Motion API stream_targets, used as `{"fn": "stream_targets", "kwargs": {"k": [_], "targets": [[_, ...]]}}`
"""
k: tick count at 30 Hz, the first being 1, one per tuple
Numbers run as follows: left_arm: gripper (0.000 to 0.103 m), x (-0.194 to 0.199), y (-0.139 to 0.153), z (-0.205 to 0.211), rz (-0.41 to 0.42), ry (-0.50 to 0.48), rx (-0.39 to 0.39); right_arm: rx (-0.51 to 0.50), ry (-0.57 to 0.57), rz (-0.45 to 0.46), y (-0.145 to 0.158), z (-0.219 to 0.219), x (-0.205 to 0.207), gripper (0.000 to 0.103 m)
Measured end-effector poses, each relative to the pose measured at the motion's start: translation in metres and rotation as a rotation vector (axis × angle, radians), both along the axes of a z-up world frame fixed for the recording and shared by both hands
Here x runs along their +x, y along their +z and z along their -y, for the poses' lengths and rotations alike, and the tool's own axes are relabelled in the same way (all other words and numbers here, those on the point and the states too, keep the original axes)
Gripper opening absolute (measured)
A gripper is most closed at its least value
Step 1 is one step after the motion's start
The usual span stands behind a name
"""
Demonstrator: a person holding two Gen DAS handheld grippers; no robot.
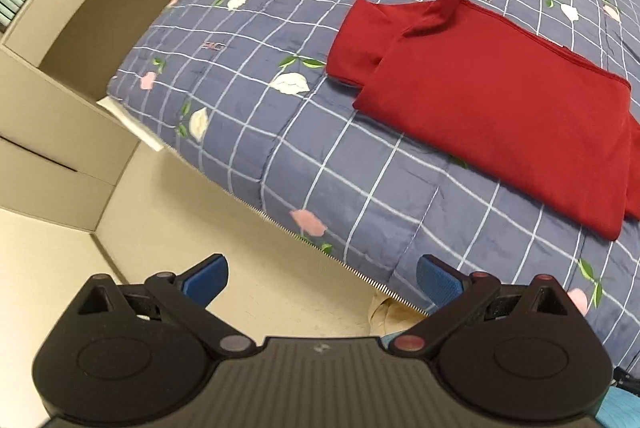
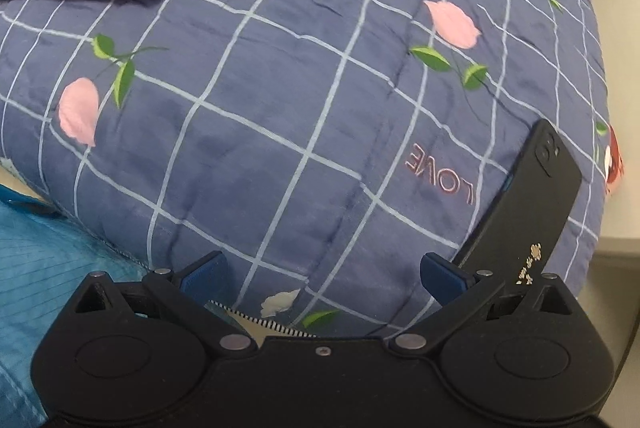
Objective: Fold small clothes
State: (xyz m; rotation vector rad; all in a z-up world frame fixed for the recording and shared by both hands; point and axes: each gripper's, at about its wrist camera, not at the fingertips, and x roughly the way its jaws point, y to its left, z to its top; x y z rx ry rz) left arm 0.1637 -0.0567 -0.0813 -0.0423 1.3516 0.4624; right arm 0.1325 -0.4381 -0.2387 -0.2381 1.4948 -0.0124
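Left wrist view: left tongs released, empty, off the bed edge; dark red folded knit garment flat on blue checked floral quilt, apparently finished. Right wrist view: right tongs released over quilt, beside black cased phone; garment well apart.

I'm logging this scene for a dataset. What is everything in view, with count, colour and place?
Folded red fabric garment: one, red, lying on the quilt.
Blue checked floral quilt: one, blue with white grid, pink and white flowers, covering the bed.
Black rectangular phone: one, black, on the quilt by the right hand-held gripper.
Teal fabric: one patch, teal, below the quilt's edge.
Beige cabinets: beige, beside the bed.
Left hand-held gripper: one, black with blue pads, open, empty.
Right hand-held gripper: one, same colours, open, empty.
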Motion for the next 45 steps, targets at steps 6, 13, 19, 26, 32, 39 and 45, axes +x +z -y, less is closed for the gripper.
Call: {"fn": "stream_targets", "kwargs": {"k": [6, 13, 19, 26, 32, 39, 45], "targets": [[0.102, 0.036, -0.018, -0.025, 0.008, -0.020, -0.104, -0.036, -0.021, 0.013, 0.009, -0.015, 0.016, 0.102], [0.102, 0.083, -0.055, -0.065, 0.055, -0.029, -0.212, -0.054, 0.057, 0.059, 0.030, -0.063, 0.067, 0.102], [0.102, 0.116, -0.089, -0.101, 0.060, -0.010, -0.263, -0.049, 0.098, 0.095, 0.044, -0.120, 0.127, 0.102], [0.102, 0.151, -0.119, -0.119, 0.051, -0.047, -0.319, 0.051, 0.109, 0.113, 0.035, -0.194, 0.179, 0.102], [0.102, 0.177, -0.157, -0.135, 0.018, 0.022, -0.340, 0.061, 0.128, 0.073, 0.010, -0.233, 0.198, 0.102], [0.090, 0.204, -0.179, -0.147, -0.005, 0.050, -0.469, 0.081, 0.073, 0.013, -0.003, -0.240, 0.189, 0.102], [0.067, 0.213, -0.188, -0.140, -0.030, 0.045, -0.508, 0.071, -0.003, -0.045, -0.012, -0.222, 0.176, 0.102]]}}
